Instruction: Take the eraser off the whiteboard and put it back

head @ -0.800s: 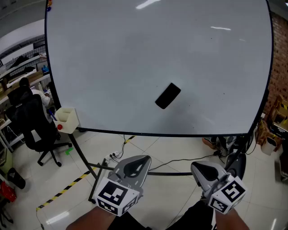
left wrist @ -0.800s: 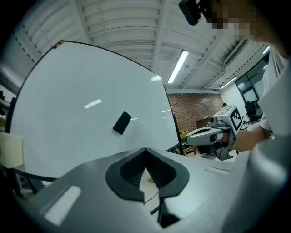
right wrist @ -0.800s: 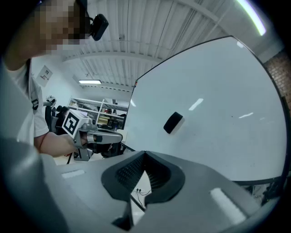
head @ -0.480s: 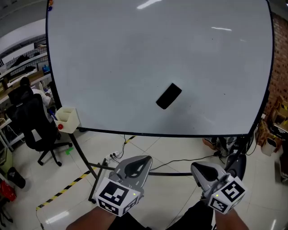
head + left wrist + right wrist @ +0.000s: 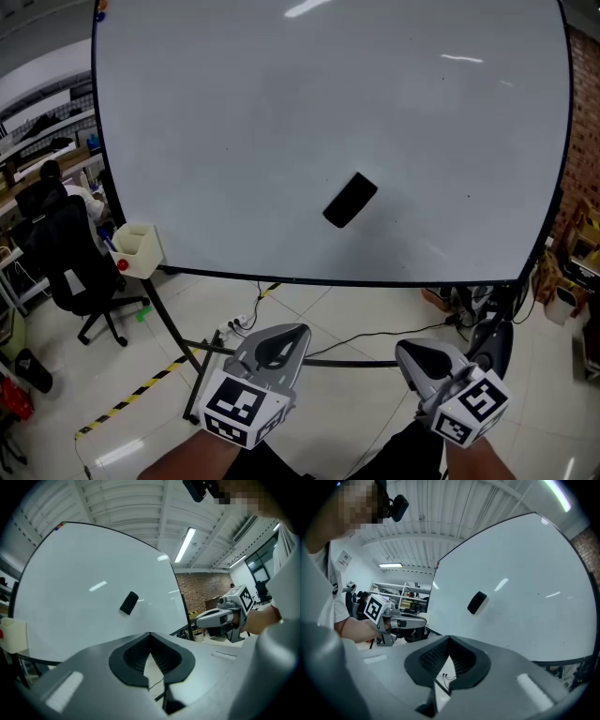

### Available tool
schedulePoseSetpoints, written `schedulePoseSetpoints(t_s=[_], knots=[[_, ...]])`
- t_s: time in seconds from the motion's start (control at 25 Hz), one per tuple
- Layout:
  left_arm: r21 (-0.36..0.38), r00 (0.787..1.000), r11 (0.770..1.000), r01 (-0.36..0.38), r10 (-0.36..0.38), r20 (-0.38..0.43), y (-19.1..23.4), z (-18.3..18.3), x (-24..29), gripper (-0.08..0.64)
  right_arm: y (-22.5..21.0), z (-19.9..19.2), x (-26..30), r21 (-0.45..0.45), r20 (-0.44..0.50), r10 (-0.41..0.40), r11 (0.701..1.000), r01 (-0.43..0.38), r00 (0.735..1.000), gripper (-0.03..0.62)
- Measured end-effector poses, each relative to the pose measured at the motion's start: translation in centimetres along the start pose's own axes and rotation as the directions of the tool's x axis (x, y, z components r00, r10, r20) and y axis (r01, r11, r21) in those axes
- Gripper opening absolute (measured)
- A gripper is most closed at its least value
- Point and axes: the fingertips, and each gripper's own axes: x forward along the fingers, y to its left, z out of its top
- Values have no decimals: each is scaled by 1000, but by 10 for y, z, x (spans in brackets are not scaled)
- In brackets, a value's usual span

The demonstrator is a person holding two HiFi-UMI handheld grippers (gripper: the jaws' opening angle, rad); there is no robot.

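Both tongs are shut tight with nothing in them. In the head view the left tongs (image 5: 286, 339) sit at 7 o'clock and the right tongs (image 5: 417, 354) at 5 o'clock. I think the job has not begun. The black eraser (image 5: 350, 200) sticks on the whiteboard (image 5: 234, 112), at 12 o'clock from the tongs and well apart. Taking it off and putting it back are both left to do. Nothing has really moved since the earlier pictures.

A black office chair (image 5: 70, 272) stands near a cream marker holder (image 5: 138, 249).
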Motion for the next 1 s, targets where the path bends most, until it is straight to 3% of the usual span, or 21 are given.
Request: schedulePoseSetpoints(t_s=[0.52,0.72,1.0], knots=[[-25,998,998,-53,54,13,31,15,20,17,-43,25,13,-17,37,-51,999,52,998,2],[-5,995,996,-88,88,51,51,34,37,17,-51,35,33,-3,65,-41,999,41,997,2],[31,994,994,-103,102,35,63,23,58,17,-62,35,57,-47,61,-53,997,56,997,2]])
